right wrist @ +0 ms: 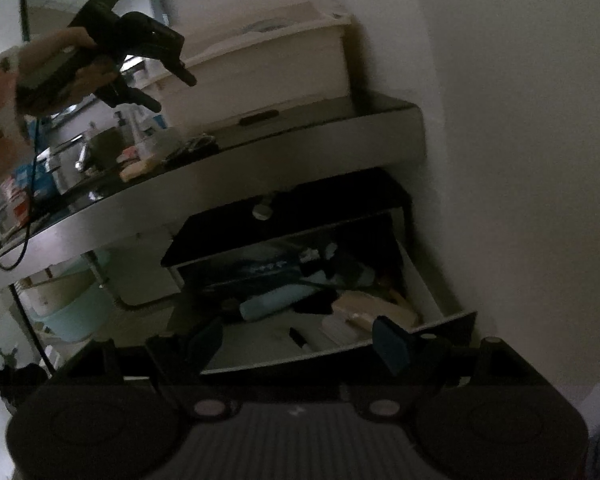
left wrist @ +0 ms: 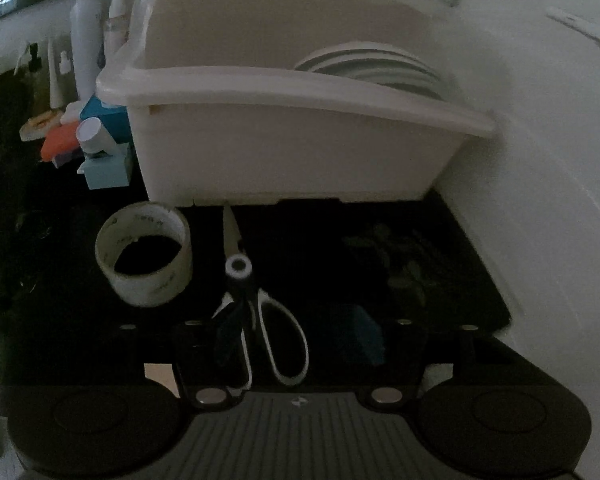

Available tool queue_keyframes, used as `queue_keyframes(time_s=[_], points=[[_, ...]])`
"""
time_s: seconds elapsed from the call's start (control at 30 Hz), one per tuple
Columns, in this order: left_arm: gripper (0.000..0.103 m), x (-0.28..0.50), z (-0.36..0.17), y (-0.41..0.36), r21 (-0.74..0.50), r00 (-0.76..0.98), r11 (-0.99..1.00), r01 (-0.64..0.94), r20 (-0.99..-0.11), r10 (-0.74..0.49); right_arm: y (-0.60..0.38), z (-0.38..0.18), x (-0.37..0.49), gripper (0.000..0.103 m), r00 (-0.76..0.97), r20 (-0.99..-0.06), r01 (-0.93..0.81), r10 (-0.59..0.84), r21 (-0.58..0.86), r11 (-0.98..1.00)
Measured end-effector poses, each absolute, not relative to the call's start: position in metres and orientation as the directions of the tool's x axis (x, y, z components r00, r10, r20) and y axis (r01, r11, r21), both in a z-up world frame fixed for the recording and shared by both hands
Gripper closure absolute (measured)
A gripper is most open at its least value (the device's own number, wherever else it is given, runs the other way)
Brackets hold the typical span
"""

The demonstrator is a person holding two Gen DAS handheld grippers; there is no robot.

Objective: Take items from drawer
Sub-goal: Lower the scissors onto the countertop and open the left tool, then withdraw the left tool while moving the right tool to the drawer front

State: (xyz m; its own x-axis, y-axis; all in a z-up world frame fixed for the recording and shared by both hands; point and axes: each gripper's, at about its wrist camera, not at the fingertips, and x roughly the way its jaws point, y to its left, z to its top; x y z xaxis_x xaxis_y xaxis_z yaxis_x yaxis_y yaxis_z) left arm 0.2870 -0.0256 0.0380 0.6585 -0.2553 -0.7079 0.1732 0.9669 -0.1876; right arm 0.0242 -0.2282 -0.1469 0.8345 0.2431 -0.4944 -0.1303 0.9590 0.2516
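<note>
Left view, near: my left gripper (left wrist: 298, 340) has its fingers released, nothing between the pads. The scissors (left wrist: 260, 320) lie on the dark bench (left wrist: 440, 248), handles low centre between the fingers, blade pointing up-frame. A tape roll (left wrist: 144, 258) stands just left of them. Beyond, a white tub (left wrist: 292, 152) with plates (left wrist: 372, 68) inside, and bottles (left wrist: 86, 40) at upper left.

Right view, near: my right gripper (right wrist: 300, 344) is also spread wide and holds nothing. Just past its fingers, centre frame, the drawer (right wrist: 452, 320) stands pulled out, full and dim: a pale blue tube (right wrist: 276, 300), a tan box (right wrist: 376, 308), other things too dark to name. Above it the bench edge; the left gripper shows at upper left over the bench.

Judgement: the scissors on the bench fit either a piece just set down or one about to be lifted; I cannot tell which. The drawer holds items to take out. For the right side, go for the tube: it lies clear. Come down along its length's cross-axis, keep the fingers off the drawer front, pinch mid-body, lift straight.
</note>
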Motion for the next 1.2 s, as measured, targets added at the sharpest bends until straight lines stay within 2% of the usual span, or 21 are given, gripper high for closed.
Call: queue_keyframes(time_s=[0.07, 0.37, 0.53, 0.87, 1.0, 1.2], points=[[0.036, 0.269, 0.036, -0.020, -0.189, 0.675, 0.964, 0.187, -0.688, -0.266, -0.224, -0.143, 0.023, 0.021, 0.837, -0.488, -0.147, 0.248, 0.237, 0.960], [0.035, 0.189, 0.026, 0.002, -0.192, 0.743, 0.951, 0.243, -0.593, -0.310, -0.207, -0.128, 0.019, 0.021, 0.851, -0.447, -0.215, 0.276, 0.184, 0.959], [0.019, 0.145, 0.013, 0.011, -0.171, 0.792, 0.954, 0.245, -0.532, -0.299, -0.201, -0.126, 0.017, 0.021, 0.846, -0.450, -0.237, 0.287, 0.165, 0.957], [0.015, 0.066, -0.008, 0.038, -0.198, 0.850, 0.951, 0.239, -0.430, -0.303, -0.190, -0.130, 0.016, 0.021, 0.842, -0.457, -0.258, 0.288, 0.128, 0.958], [0.013, 0.037, -0.014, 0.049, -0.198, 0.871, 0.951, 0.236, -0.392, -0.298, -0.183, -0.135, 0.015, 0.016, 0.846, -0.452, -0.263, 0.284, 0.109, 0.959], [0.010, -0.004, -0.024, 0.063, -0.194, 0.895, 0.952, 0.235, -0.339, -0.290, -0.170, -0.145, 0.015, 0.015, 0.847, -0.452, -0.277, 0.281, 0.076, 0.958]])
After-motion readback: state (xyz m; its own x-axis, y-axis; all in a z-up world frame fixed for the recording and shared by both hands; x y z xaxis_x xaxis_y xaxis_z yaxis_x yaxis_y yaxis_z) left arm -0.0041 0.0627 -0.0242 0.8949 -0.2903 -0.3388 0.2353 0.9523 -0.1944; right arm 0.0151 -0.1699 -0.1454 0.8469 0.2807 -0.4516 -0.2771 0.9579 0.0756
